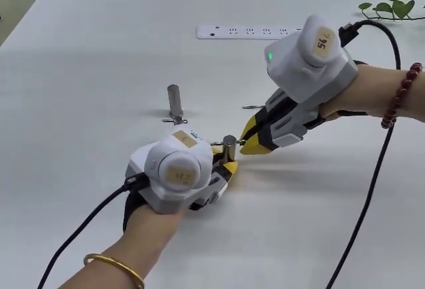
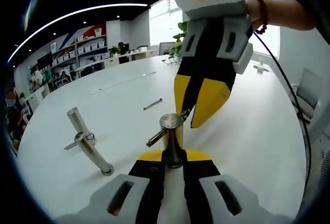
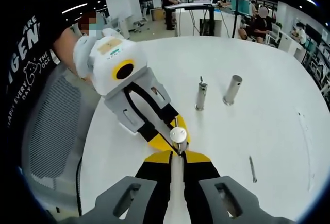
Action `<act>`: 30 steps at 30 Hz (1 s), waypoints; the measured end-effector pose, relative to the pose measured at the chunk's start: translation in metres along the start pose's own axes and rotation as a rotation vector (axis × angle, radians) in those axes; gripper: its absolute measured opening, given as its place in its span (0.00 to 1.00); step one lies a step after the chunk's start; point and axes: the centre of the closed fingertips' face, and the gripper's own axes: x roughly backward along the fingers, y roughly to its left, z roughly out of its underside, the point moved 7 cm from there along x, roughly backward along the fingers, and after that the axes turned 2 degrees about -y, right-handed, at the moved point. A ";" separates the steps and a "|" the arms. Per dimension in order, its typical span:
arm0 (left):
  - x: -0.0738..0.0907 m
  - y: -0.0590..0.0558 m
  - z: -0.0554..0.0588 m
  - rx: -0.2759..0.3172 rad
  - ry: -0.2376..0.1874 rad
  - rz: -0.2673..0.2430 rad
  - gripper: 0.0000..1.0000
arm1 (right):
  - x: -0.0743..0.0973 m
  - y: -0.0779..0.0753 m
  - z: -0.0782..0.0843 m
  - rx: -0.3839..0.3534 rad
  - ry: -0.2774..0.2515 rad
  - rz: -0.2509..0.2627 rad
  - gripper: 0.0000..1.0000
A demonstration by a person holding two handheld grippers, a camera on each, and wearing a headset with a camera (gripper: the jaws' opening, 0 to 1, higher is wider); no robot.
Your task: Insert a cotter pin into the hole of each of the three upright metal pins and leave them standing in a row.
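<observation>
Left tool (image 2: pixel 172 161) clamped shut on lower body of upright metal pin (image 2: pixel 171 128), mid-table (image 1: pixel 99 56). Right tool (image 3: pixel 179 153) pinched on cotter pin (image 2: pixel 154 139), which sits through the pin's hole. Second pin (image 3: pixel 201 95) and third pin (image 3: pixel 232 89) stand nearby. Spare cotter pin (image 1: pixel 253 107) lies loose.

The white table (image 1: pixel 80 50) carries a power strip (image 1: pixel 249 32), two upright metal pins (image 3: pixel 232 89) and a loose cotter pin (image 3: pixel 251 169).

Head view down from above; both gripper views close, opposed across one metal pin (image 2: pixel 171 134).
</observation>
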 end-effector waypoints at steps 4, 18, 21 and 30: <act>0.000 0.000 0.000 0.006 0.000 0.003 0.10 | 0.000 -0.002 0.001 0.007 0.002 0.022 0.00; -0.001 0.001 0.000 0.010 0.000 0.009 0.10 | 0.000 0.001 -0.002 0.002 0.000 0.032 0.00; -0.002 0.001 0.000 0.013 0.000 0.011 0.10 | -0.001 0.002 -0.003 -0.006 -0.004 0.034 0.00; -0.001 0.001 0.000 0.017 0.000 0.011 0.10 | -0.003 0.002 -0.006 0.005 -0.006 0.036 0.00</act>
